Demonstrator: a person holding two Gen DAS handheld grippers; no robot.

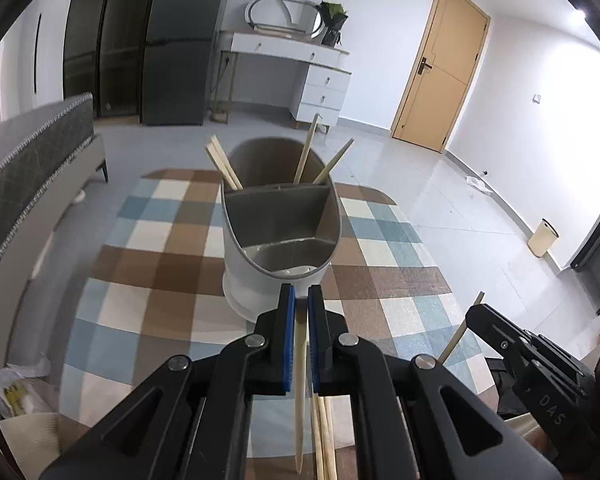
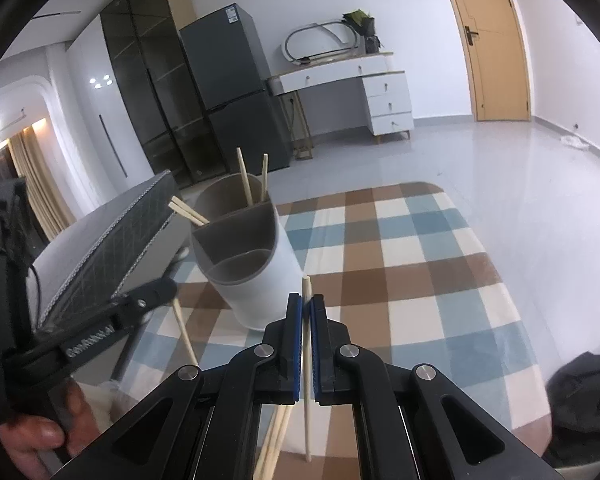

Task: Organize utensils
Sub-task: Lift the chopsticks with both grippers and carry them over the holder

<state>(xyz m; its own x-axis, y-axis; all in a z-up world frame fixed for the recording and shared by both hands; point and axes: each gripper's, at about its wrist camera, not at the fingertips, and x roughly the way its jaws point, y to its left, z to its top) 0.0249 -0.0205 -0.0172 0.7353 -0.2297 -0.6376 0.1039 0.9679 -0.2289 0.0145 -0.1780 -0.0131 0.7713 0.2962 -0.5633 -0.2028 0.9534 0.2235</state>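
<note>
One chopstick (image 1: 299,392) is clamped in the left gripper (image 1: 301,300), another chopstick (image 2: 307,360) in the right gripper (image 2: 306,306); both are judged due for the holder's (image 1: 236,256) rear compartment

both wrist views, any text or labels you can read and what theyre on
"DAS": raised letters on the right gripper body, left wrist view.
Raised lettering on the left gripper arm, right wrist view: too blurred to read.
Sticker on top of the fridge: too small to read.
No other text visible.
</note>
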